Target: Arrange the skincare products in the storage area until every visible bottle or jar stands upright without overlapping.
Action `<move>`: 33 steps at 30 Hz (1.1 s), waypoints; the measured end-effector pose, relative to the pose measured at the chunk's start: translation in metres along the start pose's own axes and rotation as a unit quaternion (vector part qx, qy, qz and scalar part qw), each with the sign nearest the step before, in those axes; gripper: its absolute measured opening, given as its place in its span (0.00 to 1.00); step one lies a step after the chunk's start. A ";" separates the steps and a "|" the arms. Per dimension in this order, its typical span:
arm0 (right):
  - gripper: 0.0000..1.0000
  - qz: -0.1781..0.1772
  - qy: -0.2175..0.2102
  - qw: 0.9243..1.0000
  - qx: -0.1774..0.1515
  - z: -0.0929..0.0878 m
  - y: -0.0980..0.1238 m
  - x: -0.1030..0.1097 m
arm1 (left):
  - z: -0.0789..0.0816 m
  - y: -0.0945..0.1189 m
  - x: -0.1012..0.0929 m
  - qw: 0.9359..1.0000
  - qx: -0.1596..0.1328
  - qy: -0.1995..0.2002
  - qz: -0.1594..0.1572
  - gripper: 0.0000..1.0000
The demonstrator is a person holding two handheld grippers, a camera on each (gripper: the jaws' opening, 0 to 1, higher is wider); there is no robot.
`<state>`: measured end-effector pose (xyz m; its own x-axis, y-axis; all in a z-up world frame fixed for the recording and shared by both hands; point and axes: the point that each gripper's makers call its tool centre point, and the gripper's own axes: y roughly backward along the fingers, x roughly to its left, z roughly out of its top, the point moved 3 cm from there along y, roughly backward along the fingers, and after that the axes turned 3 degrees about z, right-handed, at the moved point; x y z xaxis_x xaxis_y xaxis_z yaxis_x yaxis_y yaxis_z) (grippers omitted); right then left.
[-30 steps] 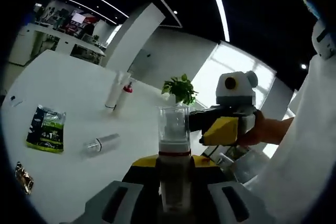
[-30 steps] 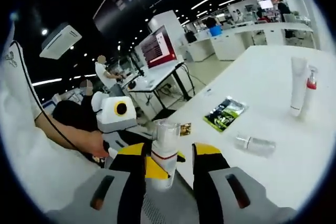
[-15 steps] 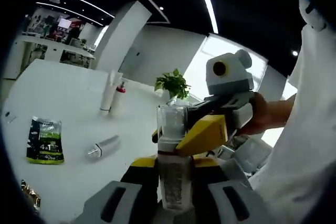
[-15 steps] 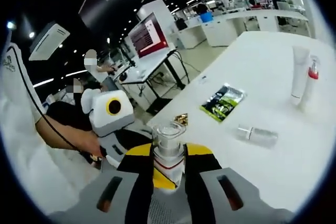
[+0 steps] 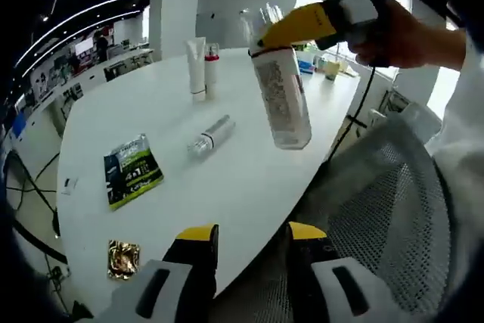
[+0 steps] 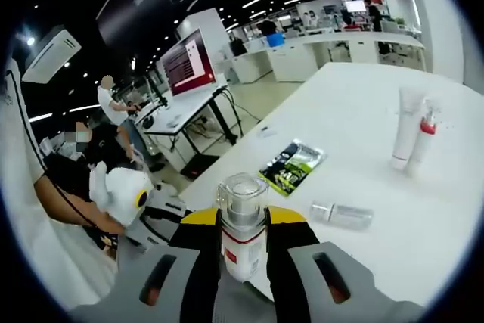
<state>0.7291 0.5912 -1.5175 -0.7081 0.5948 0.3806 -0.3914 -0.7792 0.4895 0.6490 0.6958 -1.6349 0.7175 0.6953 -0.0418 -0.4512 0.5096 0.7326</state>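
A clear pump bottle [image 5: 283,88] with a red band hangs upright above the white table [image 5: 249,179], and my right gripper [image 5: 265,35] is shut on its neck from the upper right. In the right gripper view that pump bottle [image 6: 242,225] stands between my yellow-tipped jaws [image 6: 243,221]. My left gripper [image 5: 252,234] is open below it with nothing between its jaws. A white tube [image 5: 197,68] and a red-capped bottle [image 5: 212,69] stand upright at the far side. A small clear bottle [image 5: 212,135] lies on its side in the middle.
A green sachet [image 5: 132,170] and a gold wrapper [image 5: 123,257] lie flat near the table's near edge. A grey mesh chair [image 5: 378,209] is at the right, under the held bottle's side. A hand [image 5: 412,32] holds the right gripper. Desks and people stand far off.
My left gripper has let go of the pump bottle and drawn back and down. The right gripper, shut on the bottle's neck, now carries it alone above the table.
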 end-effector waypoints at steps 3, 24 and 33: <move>0.19 -0.015 0.000 1.000 -0.011 0.002 0.000 -0.012 | -0.004 -0.005 -0.004 0.999 0.003 -0.045 0.009 0.35; 0.19 -0.152 0.053 0.985 -0.066 0.024 -0.011 -0.110 | -0.015 -0.016 0.003 0.993 0.026 -0.095 0.057 0.28; 0.19 -0.182 0.050 0.979 -0.080 0.033 -0.023 -0.157 | -0.018 -0.016 0.006 0.991 0.037 -0.105 0.069 0.26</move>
<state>0.8687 0.5228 -1.5623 -0.5547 0.8232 0.1211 -0.7101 -0.5442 0.4467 0.6512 0.7014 -1.6596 0.7501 0.6306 0.1990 -0.5177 0.3728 0.7700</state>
